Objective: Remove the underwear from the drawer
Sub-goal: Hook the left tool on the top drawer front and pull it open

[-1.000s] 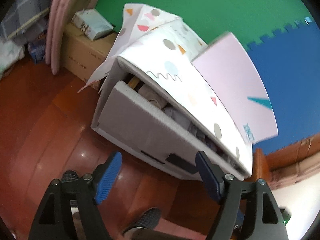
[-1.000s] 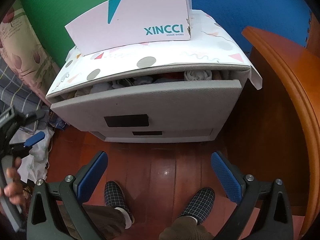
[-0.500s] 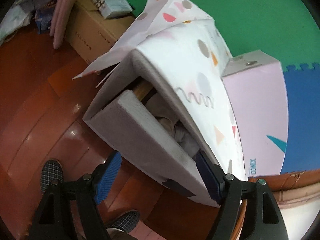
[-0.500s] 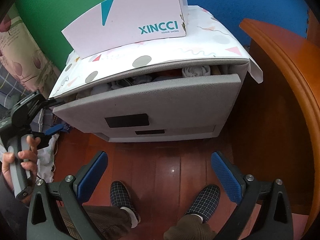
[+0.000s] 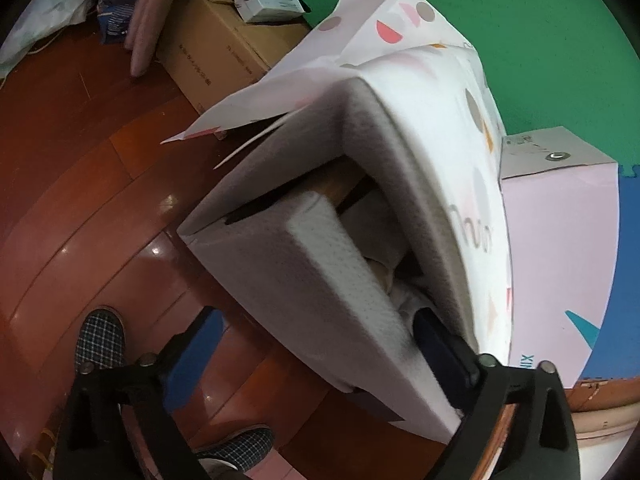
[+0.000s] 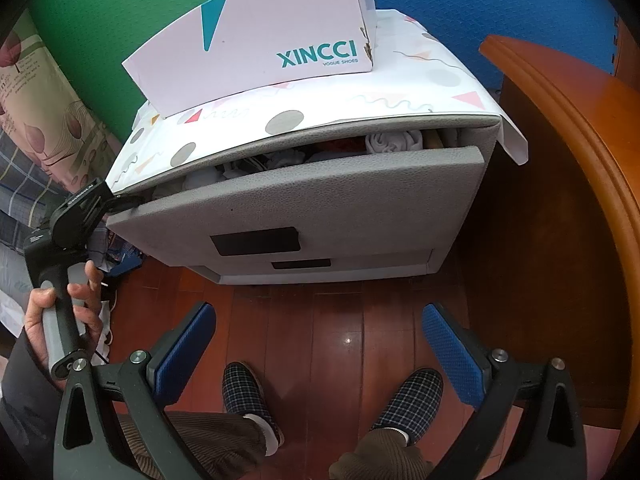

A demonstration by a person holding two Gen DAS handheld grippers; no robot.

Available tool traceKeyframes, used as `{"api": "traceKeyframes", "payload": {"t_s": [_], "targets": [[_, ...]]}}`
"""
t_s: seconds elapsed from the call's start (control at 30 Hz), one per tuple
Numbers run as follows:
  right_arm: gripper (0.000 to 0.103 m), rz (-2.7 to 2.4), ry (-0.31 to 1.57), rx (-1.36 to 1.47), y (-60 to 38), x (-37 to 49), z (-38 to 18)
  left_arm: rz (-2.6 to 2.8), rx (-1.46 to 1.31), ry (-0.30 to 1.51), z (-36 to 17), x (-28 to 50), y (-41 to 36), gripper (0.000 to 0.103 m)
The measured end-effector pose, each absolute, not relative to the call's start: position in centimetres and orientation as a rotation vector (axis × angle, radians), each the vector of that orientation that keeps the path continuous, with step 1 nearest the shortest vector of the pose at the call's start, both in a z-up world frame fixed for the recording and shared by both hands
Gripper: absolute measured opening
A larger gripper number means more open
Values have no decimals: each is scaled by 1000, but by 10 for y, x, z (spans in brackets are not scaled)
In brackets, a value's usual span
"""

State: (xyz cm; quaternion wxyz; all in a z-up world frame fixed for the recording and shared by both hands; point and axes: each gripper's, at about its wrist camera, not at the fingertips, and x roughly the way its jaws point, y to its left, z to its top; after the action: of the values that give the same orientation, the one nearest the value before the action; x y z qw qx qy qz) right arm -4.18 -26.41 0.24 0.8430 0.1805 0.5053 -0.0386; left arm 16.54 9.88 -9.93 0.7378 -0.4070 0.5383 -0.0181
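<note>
Folded underwear [image 6: 394,142] is lying in the one partly open upper drawer [image 6: 320,200] of the grey cabinet [image 6: 486,136], mid-frame in the right view; the number of pieces cannot be told. A second drawer [image 6: 320,268] below is sitting closed. One pink shoebox [image 6: 256,40] is resting on the patterned top sheet [image 6: 440,80]. The left gripper [image 5: 320,344] is opening wide, straddling the drawer front, holding nothing. The right gripper [image 6: 320,336] is hanging open and empty above two checked slippers [image 6: 412,396].
</note>
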Motion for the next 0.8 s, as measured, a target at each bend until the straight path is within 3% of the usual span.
{"api": "traceKeyframes", "payload": {"t_s": [0.8], "targets": [[102,-88,1063,384,-265,-42,3,-9,-689,1206,-76,157,87,103]]}}
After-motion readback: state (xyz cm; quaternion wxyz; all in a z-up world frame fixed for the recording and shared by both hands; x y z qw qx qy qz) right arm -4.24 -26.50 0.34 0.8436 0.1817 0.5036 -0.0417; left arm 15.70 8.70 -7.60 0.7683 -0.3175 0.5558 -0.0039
